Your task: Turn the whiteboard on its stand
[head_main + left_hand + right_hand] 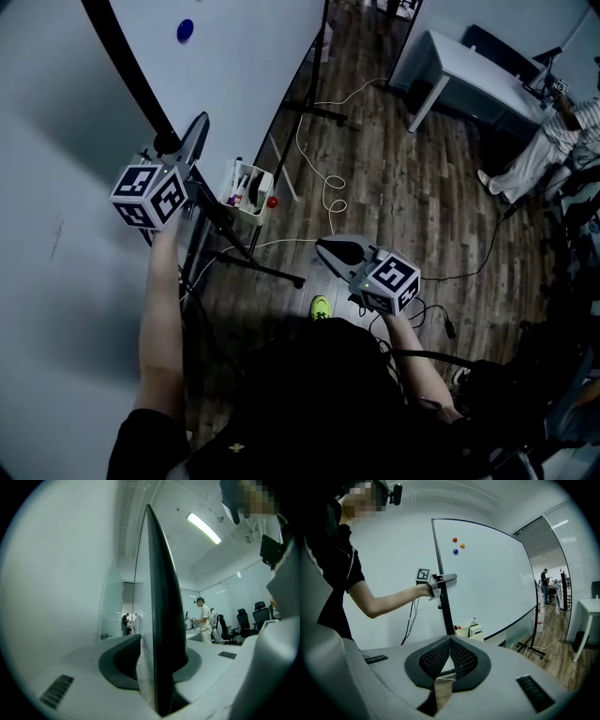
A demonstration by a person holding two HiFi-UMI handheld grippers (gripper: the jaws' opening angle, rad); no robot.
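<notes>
Wood-plank floor [403, 187] spans the room; the whiteboard [234, 56] stands at left, its black edge clamped by the left gripper [194, 131]. Right gripper [337, 248]: jaws pressed together, holding nothing. Cream tray [255, 208] below the board holds markers [240, 184].

The whiteboard [244, 75] runs off the top edge of the head view; in the left gripper view its dark rim [161, 611] hides most of the left gripper's [161, 644] right pad [193, 660]; the tray's [255, 202] contents are too small to name; the person [553, 141] at far right is cut off by the edge.
</notes>
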